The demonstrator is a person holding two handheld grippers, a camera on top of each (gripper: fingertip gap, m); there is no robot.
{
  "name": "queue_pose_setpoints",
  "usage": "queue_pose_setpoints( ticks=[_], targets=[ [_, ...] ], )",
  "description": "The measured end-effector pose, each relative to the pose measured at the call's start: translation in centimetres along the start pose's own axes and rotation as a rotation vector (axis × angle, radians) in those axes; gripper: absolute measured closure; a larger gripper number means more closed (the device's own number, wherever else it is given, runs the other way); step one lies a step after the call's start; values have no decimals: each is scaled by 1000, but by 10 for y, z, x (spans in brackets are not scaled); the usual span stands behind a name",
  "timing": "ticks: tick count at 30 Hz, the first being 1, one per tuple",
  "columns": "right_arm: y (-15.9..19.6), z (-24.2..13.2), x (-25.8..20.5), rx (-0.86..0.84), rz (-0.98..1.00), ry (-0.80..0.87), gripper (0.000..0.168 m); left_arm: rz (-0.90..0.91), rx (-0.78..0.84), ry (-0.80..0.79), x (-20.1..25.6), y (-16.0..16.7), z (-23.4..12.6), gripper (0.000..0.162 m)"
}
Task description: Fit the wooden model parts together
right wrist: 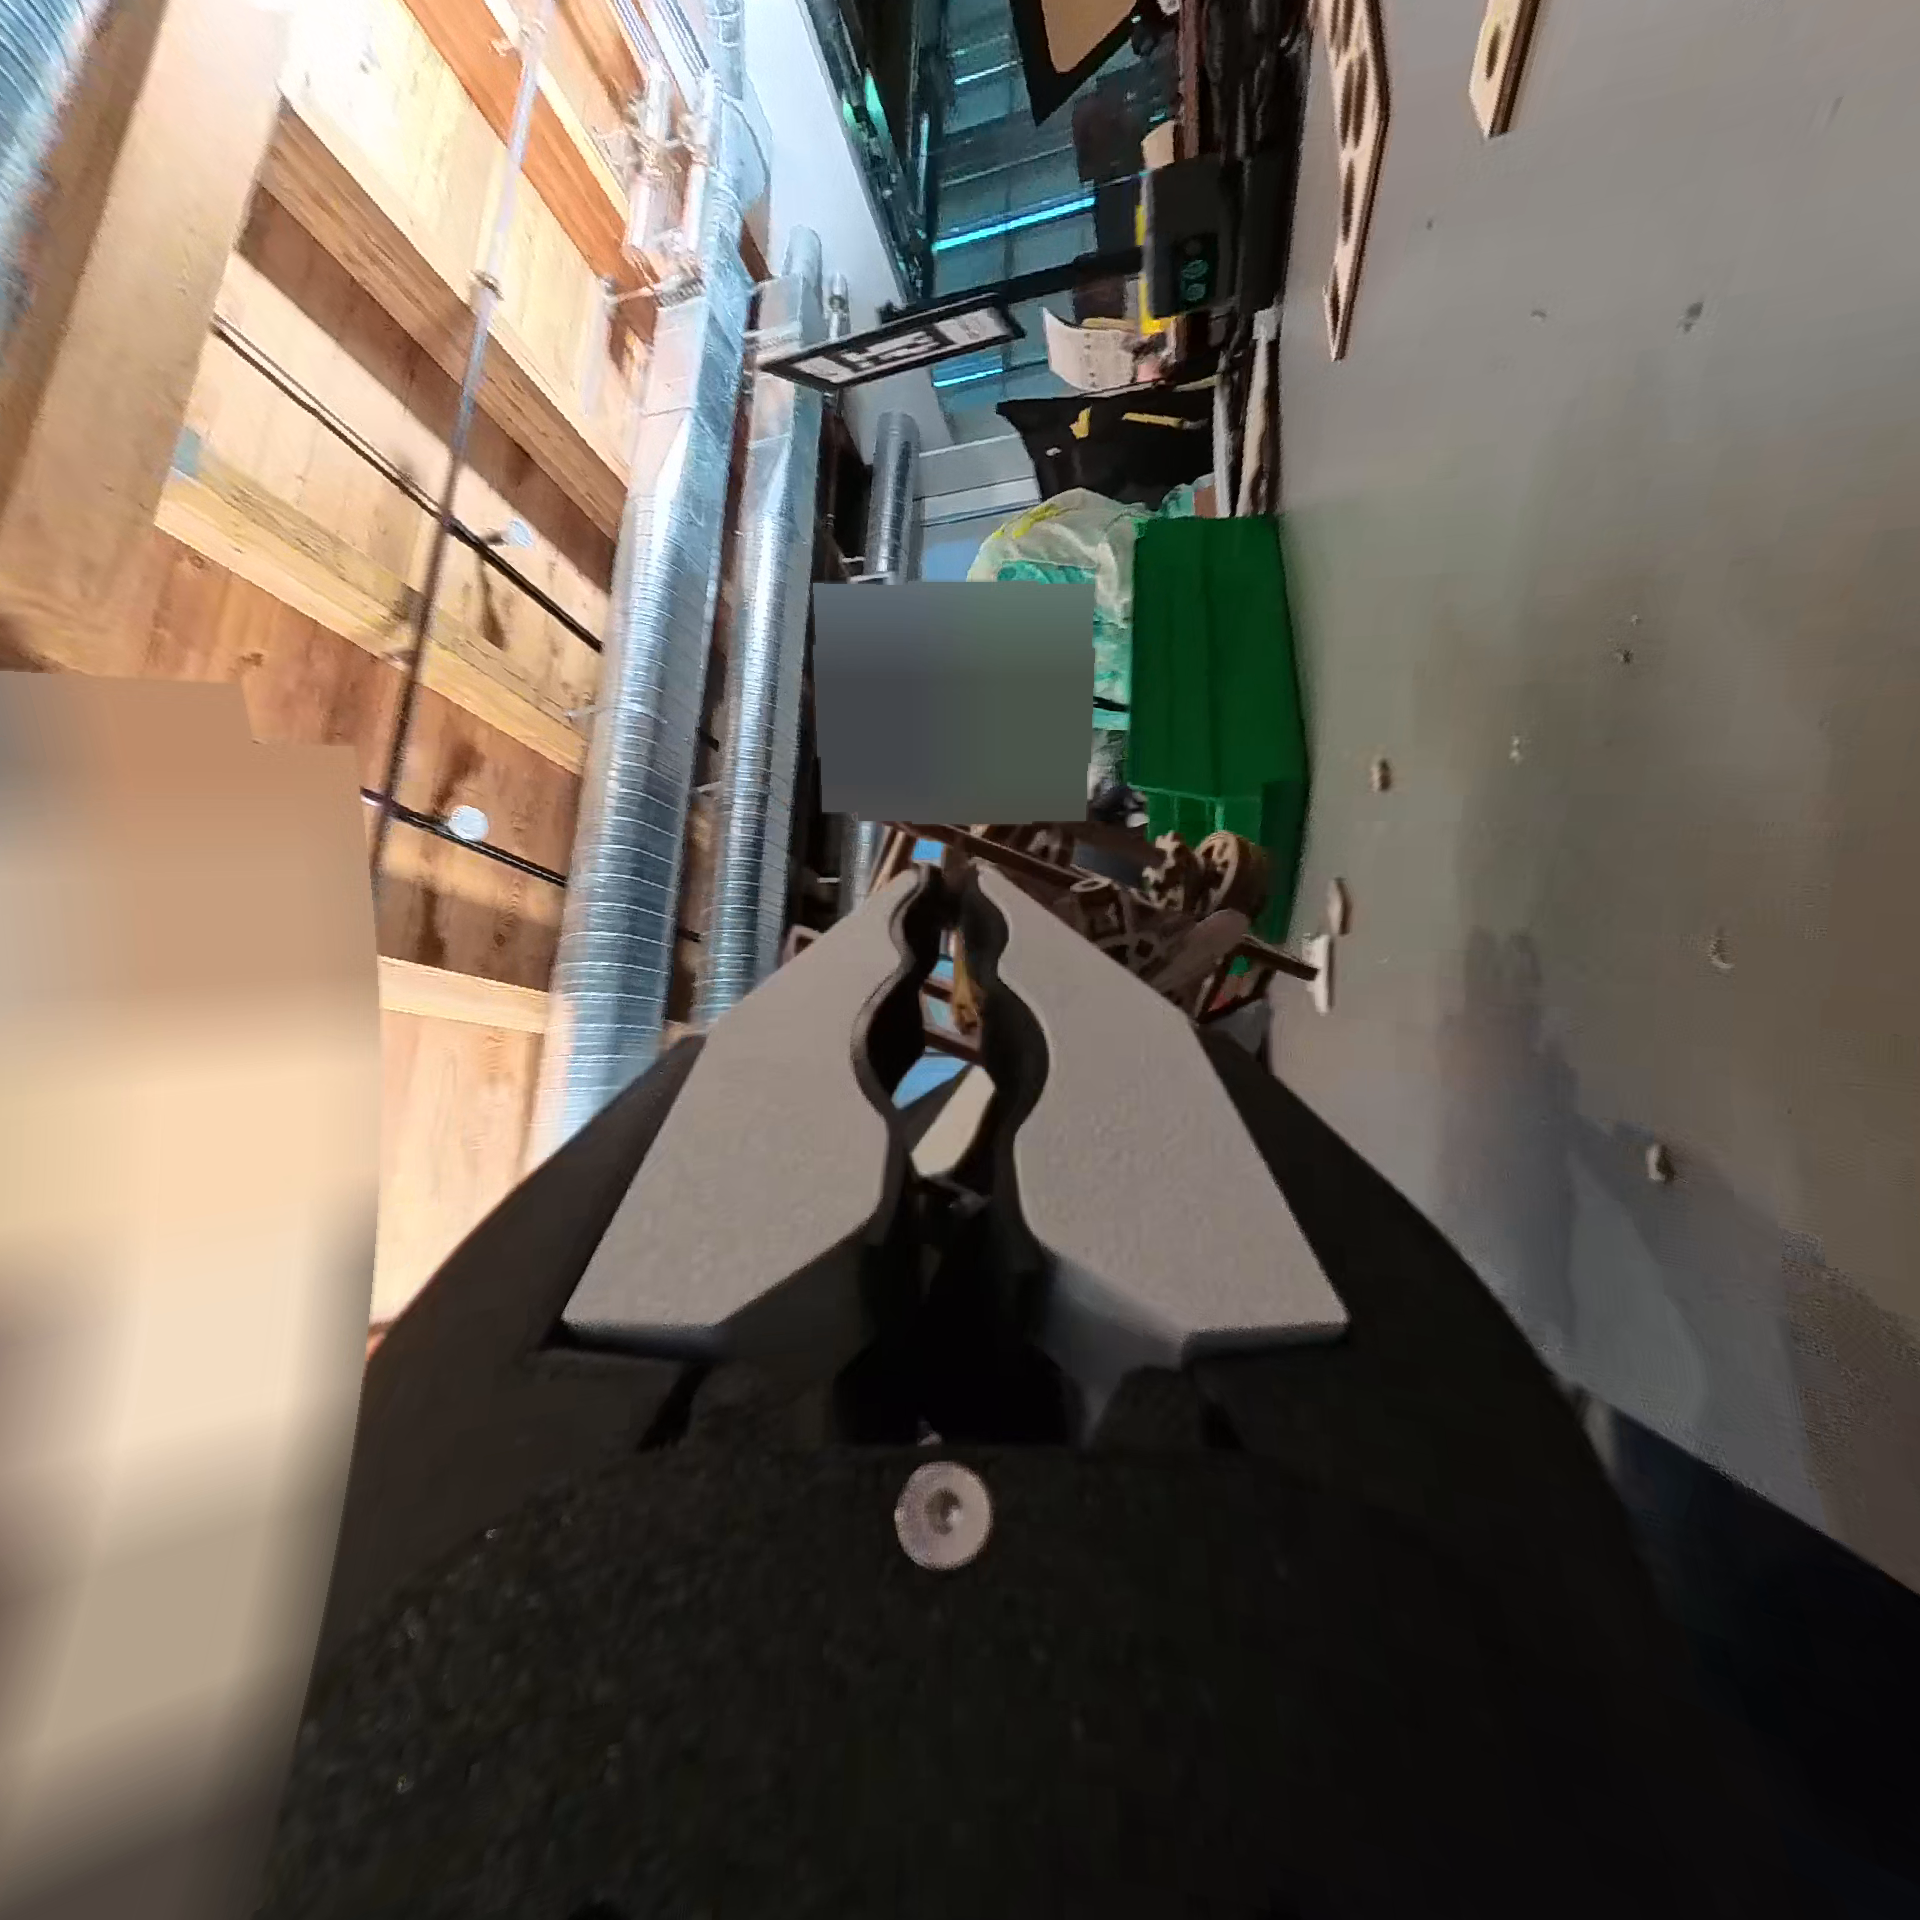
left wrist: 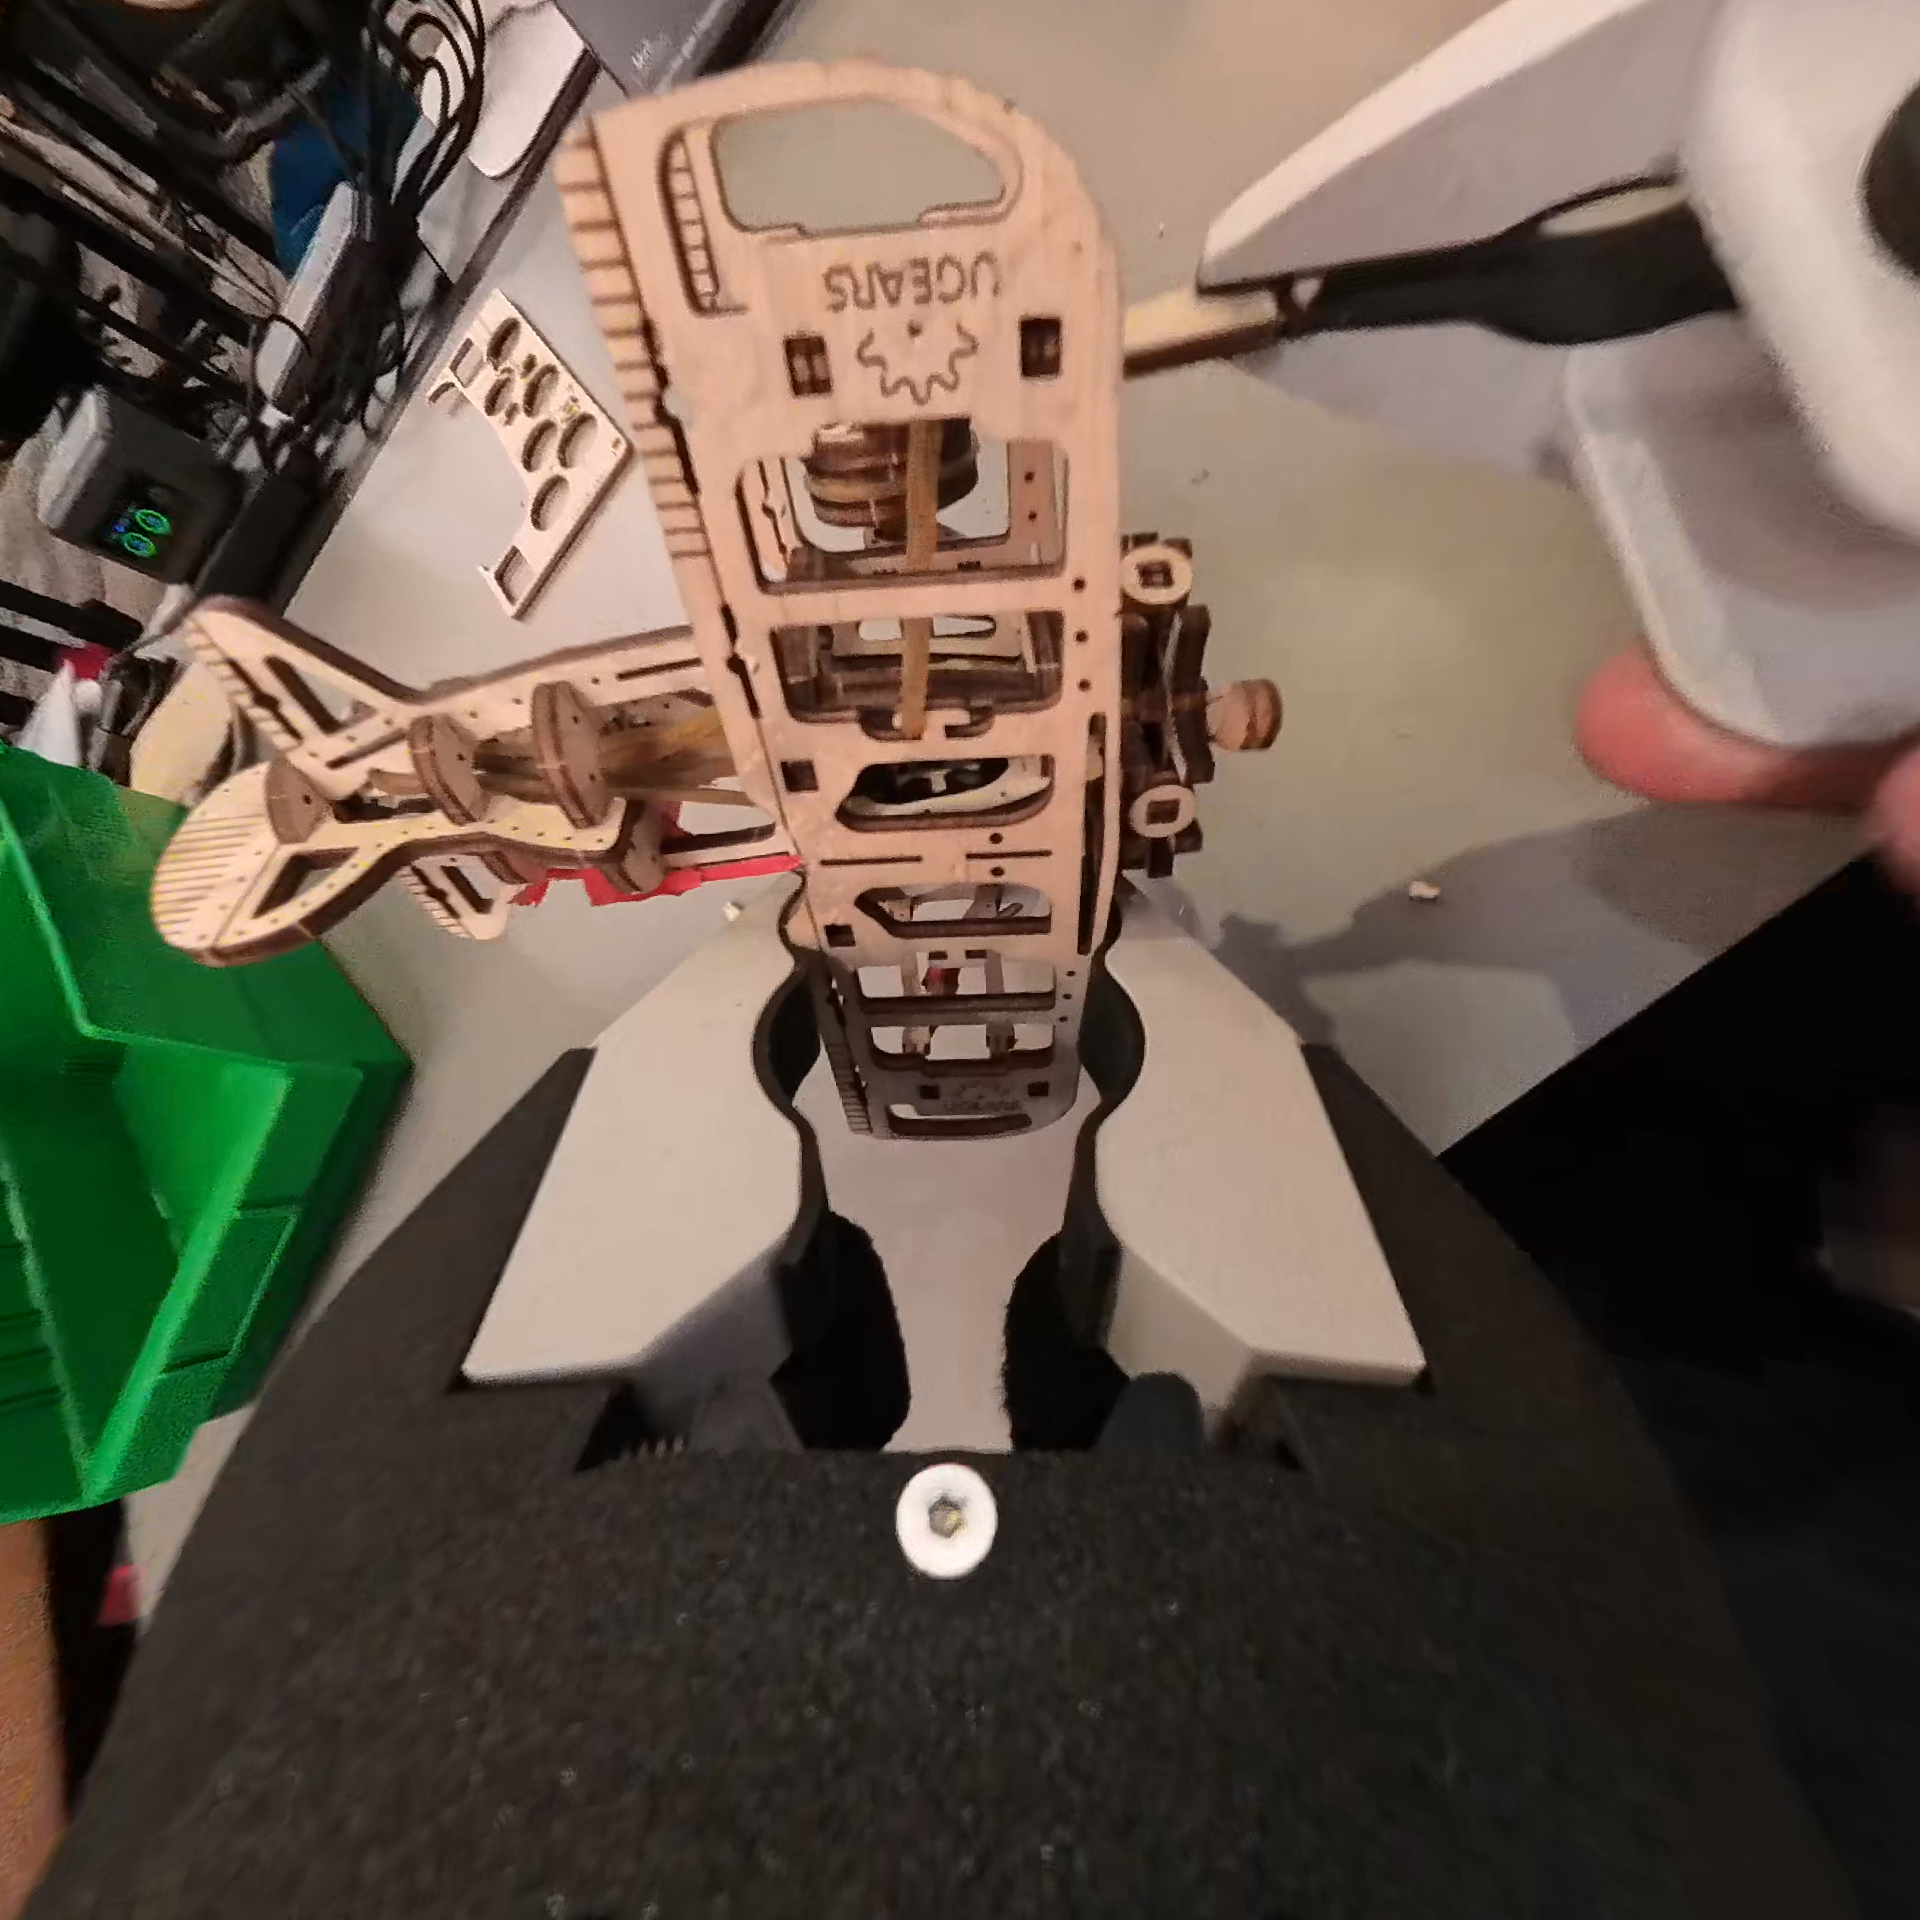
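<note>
My left gripper [left wrist: 951, 1003] is shut on the wing tip of a wooden model plane [left wrist: 914, 582] and holds it in the air above the grey table [left wrist: 1403, 644]. The wing stands upright in front of the camera. The tail [left wrist: 270, 821] points left and the engine [left wrist: 1169, 707] sits on the right. My right gripper [right wrist: 948, 899] is shut on a thin wooden piece [right wrist: 971, 987], seen edge-on between its fingers. In the left wrist view the right gripper [left wrist: 1278, 286] holds that wooden strip [left wrist: 1195, 322] just right of the upper wing. The model [right wrist: 1174, 904] shows beyond the right fingertips.
A green bin [left wrist: 156, 1143] stands at the left, also in the right wrist view [right wrist: 1216, 675]. A wooden sheet with punched-out holes [left wrist: 530, 457] lies on the table behind the model. A small device with a lit display [left wrist: 135, 509] and cables sit far left. A hand [left wrist: 1683, 727] holds the right gripper.
</note>
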State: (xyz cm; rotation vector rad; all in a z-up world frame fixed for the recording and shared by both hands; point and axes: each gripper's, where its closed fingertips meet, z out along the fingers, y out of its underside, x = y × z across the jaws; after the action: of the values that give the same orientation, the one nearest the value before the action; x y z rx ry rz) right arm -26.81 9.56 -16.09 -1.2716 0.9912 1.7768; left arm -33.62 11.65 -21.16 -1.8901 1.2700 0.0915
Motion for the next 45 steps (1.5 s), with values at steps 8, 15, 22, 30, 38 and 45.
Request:
queue_pose_setpoints(
  ticks=[8, 15, 22, 30, 38, 45],
  targets=[
    [-8, 30, -17, -64, -547, 135, 168, -311, 106, 83, -3, -19, 11, 116],
    [-19, 47, -23, -111, -875, 187, 167, -444, 142, 53, -7, -29, 30, 116],
    [-35, 44, -10, -186, -753, 202, 167, -586, 166, 92, 12, -49, 37, 116],
    [-45, 24, -17, -212, -892, 232, 167, -649, 224, 73, 29, -56, 50, 116],
    [-52, 13, -8, -238, -882, 253, 167, -656, 226, 97, 46, -50, 62, 116],
    [-55, 12, -1, -245, -872, 286, 166, -628, 204, 90, 48, -49, 63, 116]
  ],
)
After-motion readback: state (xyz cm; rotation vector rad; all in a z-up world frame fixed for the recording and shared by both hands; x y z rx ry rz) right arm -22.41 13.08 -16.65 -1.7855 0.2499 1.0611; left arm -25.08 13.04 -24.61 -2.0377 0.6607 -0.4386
